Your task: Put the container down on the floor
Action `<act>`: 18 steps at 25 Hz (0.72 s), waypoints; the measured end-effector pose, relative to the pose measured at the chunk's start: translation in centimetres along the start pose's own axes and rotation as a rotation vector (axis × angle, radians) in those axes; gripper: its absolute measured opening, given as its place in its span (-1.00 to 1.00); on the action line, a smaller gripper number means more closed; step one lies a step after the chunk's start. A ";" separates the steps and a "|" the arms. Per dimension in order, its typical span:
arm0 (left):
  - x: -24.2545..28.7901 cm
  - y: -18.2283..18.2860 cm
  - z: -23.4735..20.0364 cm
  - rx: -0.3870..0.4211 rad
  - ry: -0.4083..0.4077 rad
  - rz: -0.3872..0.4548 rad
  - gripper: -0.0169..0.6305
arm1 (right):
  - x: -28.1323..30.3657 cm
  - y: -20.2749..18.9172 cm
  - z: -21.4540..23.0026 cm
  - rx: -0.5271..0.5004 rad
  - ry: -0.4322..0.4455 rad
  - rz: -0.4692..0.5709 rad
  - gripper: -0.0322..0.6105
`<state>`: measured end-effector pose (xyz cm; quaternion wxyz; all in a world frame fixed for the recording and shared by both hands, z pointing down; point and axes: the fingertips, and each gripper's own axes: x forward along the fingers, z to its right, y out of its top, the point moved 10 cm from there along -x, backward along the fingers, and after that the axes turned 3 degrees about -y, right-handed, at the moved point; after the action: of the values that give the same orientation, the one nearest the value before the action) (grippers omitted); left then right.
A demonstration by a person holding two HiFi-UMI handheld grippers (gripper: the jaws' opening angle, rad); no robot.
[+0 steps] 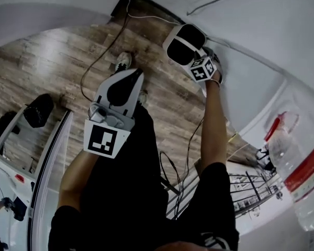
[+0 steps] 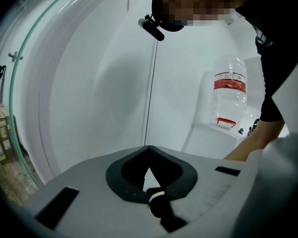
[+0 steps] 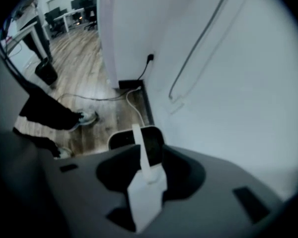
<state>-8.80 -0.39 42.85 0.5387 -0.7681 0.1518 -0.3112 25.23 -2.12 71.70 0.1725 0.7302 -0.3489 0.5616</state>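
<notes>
The container is a large clear water bottle with a red label and a red handle. It rests on a white ledge at the far right of the head view and shows again in the left gripper view. Neither gripper touches it. My left gripper hangs over the wooden floor in front of the person's legs, its jaws together and empty. My right gripper is held further out by the white wall. Its jaws stand apart with nothing between them.
Cables trail across the wooden floor to a wall socket. The person's shoes stand below the grippers. A black bag and a white desk edge lie at the left. A wire rack sits near the bottle.
</notes>
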 end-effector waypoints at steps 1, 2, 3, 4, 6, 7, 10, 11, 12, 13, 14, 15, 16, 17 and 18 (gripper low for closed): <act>-0.5 0.8 0.5 0.016 -0.003 0.008 -0.86 | -1.3 0.3 0.2 0.045 -0.016 0.013 -0.46; -1.1 1.6 1.2 0.035 -0.007 0.016 -0.86 | -2.8 0.5 0.3 0.091 -0.030 0.030 -0.54; -1.8 2.4 1.9 0.049 -0.011 0.024 -0.86 | -4.4 0.6 0.3 0.141 -0.043 0.053 -0.58; -2.5 3.2 2.8 0.051 -0.012 0.032 -0.86 | -6.2 0.6 0.2 0.195 -0.055 0.085 -0.62; -4.0 4.5 4.8 0.029 -0.006 0.048 -0.86 | -10.4 0.6 -0.1 0.303 -0.078 0.175 -0.71; -4.7 5.1 5.9 0.019 -0.003 0.058 -0.86 | -12.7 0.5 -0.3 0.351 -0.090 0.221 -0.72; -6.8 7.0 9.0 0.021 0.001 0.103 -0.86 | -19.8 0.4 -0.7 0.483 -0.136 0.341 -0.76; -7.4 7.7 9.8 0.030 -0.003 0.116 -0.86 | -22.0 0.4 -0.8 0.539 -0.147 0.377 -0.77; -8.0 8.4 10.5 0.041 -0.009 0.123 -0.86 | -24.1 0.3 -0.9 0.610 -0.146 0.413 -0.77; -8.5 9.0 11.4 0.050 -0.014 0.124 -0.86 | -26.2 -0.2 -1.0 0.693 -0.128 0.451 -0.78; -9.1 9.6 12.4 0.055 -0.016 0.122 -0.86 | -28.3 -0.8 -1.2 0.781 -0.097 0.494 -0.79; -9.8 10.2 13.5 0.060 -0.017 0.119 -0.86 | -30.3 -1.5 -1.5 0.863 -0.062 0.536 -0.79; -10.5 10.8 14.6 0.065 -0.018 0.115 -0.86 | -32.3 -2.1 -2.0 0.927 -0.034 0.571 -0.79; -11.2 11.4 15.6 0.070 -0.018 0.113 -0.86 | -34.3 -2.6 -2.6 0.968 -0.017 0.593 -0.79; -12.0 12.0 16.4 0.073 -0.016 0.113 -0.86 | -36.2 -3.1 -3.1 0.992 -0.009 0.605 -0.80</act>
<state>-6.19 13.95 24.26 0.5841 -0.7406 0.1792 -0.2796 20.64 13.48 39.03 -0.3600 0.5938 -0.2382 0.6790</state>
